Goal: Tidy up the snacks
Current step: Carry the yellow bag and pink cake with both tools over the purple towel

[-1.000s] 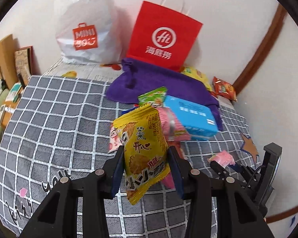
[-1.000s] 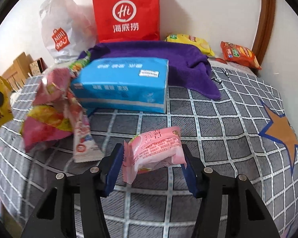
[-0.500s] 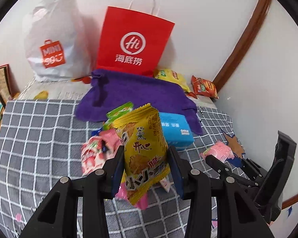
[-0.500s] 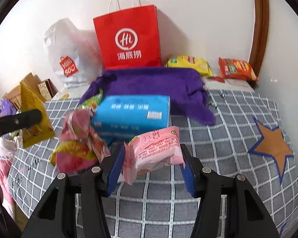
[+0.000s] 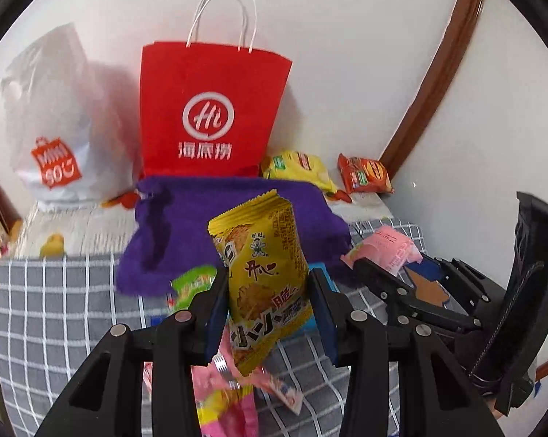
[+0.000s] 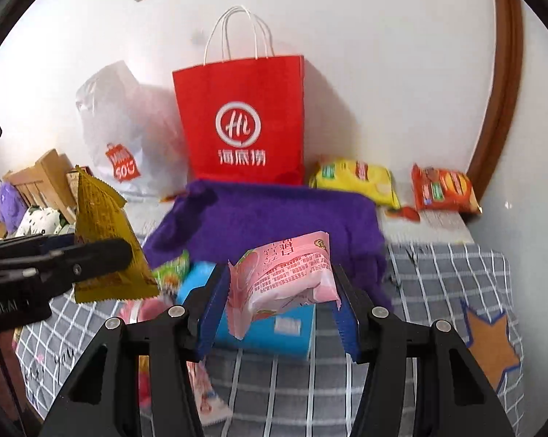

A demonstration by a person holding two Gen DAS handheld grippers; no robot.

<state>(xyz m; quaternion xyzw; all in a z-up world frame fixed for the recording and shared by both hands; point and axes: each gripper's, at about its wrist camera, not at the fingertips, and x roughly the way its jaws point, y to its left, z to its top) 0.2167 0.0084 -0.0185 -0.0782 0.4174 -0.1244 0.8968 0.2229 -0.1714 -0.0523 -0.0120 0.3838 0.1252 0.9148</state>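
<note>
Bedspread [image 6: 438, 280] in grey check meets white wall; left gripper [image 5: 268, 313] clamps yellow packet [image 5: 263, 273], right gripper [image 6: 277, 306] pink packet [image 6: 285, 273].

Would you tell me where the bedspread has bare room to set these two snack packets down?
Free: the checked bedspread between the purple towel and the orange star patch, and its near edge below the blue tissue pack. Also the left grid beside the towel. Crowded: the snack pile under the left gripper.

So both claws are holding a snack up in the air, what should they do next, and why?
Probably carry both on toward the red paper bag: the left gripper grips the yellow packet, the right gripper the pink packet, and the bag stands upright behind the purple towel.
</note>
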